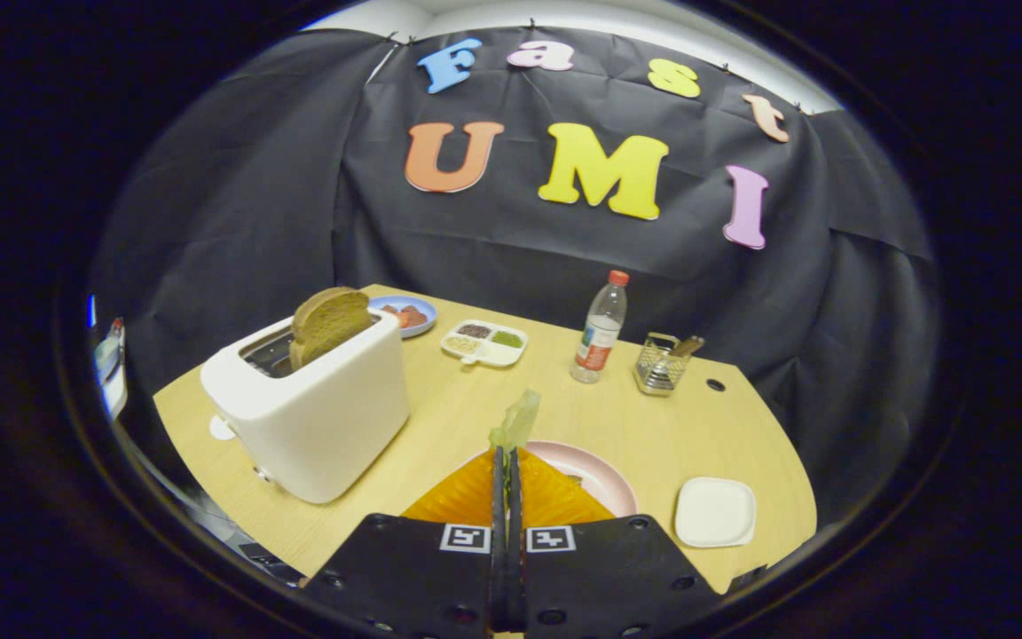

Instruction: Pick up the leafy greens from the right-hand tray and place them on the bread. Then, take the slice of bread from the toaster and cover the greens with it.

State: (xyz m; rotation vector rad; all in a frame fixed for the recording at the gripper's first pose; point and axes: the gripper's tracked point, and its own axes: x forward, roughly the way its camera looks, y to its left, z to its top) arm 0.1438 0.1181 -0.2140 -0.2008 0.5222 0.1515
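Greens (516,420) pinched in closed gripper (506,457) above bread (546,497), not yet placed; toaster (316,408) slice (327,324) untouched.

Pale green leafy greens (515,422); ridged orange bread (546,499); pink plate (604,475); white toaster (316,417); brown toast (329,324).

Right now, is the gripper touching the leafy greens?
Touching. In the gripper view the gripper is shut on the leafy greens, which stick up from between its fingertips, above the pink plate.
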